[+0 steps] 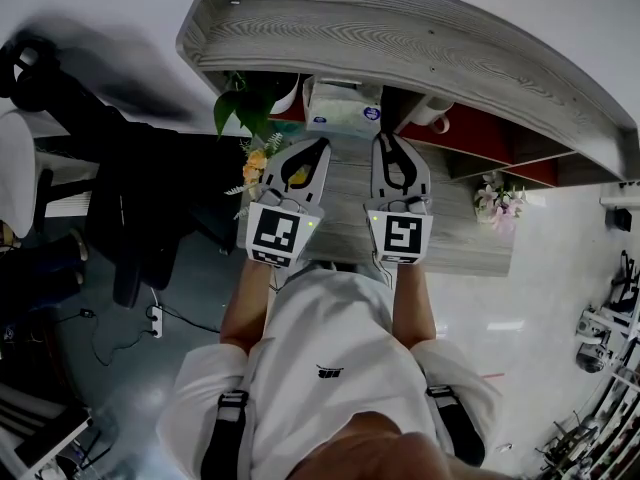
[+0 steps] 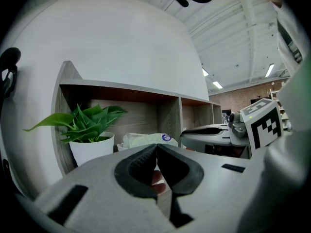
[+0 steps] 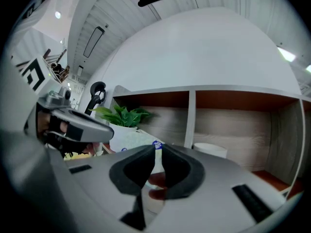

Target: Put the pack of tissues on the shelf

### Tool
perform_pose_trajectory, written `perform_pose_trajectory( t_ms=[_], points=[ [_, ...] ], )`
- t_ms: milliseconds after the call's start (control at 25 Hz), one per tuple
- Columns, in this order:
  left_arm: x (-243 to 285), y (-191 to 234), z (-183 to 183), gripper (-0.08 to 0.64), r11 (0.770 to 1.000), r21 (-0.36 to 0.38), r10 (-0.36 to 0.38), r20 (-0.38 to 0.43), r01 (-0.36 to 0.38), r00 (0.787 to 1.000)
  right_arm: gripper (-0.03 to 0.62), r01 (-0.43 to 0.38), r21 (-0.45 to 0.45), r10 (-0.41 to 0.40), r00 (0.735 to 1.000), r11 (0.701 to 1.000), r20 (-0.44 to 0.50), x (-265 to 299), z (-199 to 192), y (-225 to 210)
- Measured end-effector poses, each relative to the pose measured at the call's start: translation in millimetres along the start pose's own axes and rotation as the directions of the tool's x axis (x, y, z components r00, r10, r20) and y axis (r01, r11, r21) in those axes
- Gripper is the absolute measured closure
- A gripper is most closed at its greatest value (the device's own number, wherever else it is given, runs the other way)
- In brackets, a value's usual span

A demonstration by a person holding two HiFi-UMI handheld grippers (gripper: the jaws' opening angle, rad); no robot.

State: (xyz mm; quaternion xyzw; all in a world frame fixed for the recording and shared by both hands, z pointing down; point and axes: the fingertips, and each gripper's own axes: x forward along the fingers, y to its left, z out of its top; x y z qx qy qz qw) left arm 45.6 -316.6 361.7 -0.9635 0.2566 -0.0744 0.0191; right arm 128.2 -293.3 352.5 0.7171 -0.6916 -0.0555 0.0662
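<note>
Grey wood grain covered both the tabletop (image 1: pixel 340 233) and the shelf (image 1: pixel 400 28) that stood at its far edge, against a white wall. As far as the views showed, the task looked finished. The pack of tissues (image 1: pixel 343 108) lay inside the shelf, in its left compartment, just beside the potted plant (image 1: pixel 248 103) and on that plant's right.

Neither tool held the pack. The left tool (image 1: pixel 318 146) was clenched, and the left gripper view showed its 2 jaws meeting at the tips with nothing between them. The right tool (image 1: pixel 385 140) was also drawn together on nothing, with only a thin slit between its tips. Both tools hung over the tabletop, near the shelf front but apart from the pack. I judged that only taking the tools away was left, if anything.

The pack was soft and pale, white with a light green tint, and somewhat wrinkled on top. It carried 1 small round blue mark on the side that faced the tools. It lay flat and seemed steady, but how deep it sat in the compartment I could not tell.
</note>
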Motion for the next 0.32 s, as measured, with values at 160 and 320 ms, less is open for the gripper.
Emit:
perform_pose_trajectory(
  t_ms=[160,320],
  points=[
    [-2.2,-3.1,3.1,0.532,1.000,0.003,-0.002,0.006,0.002,1.000,0.540,0.000,-0.010,0.000,1.000,1.000,0.002,-4.9,2.7,0.5],
    [-4.0,-6.3,5.1,0.532,1.000,0.006,-0.004,0.010,0.004,1.000,0.540,-0.002,-0.008,0.002,1.000,1.000,0.002,-10.2,4.4,2.1]
  ],
)
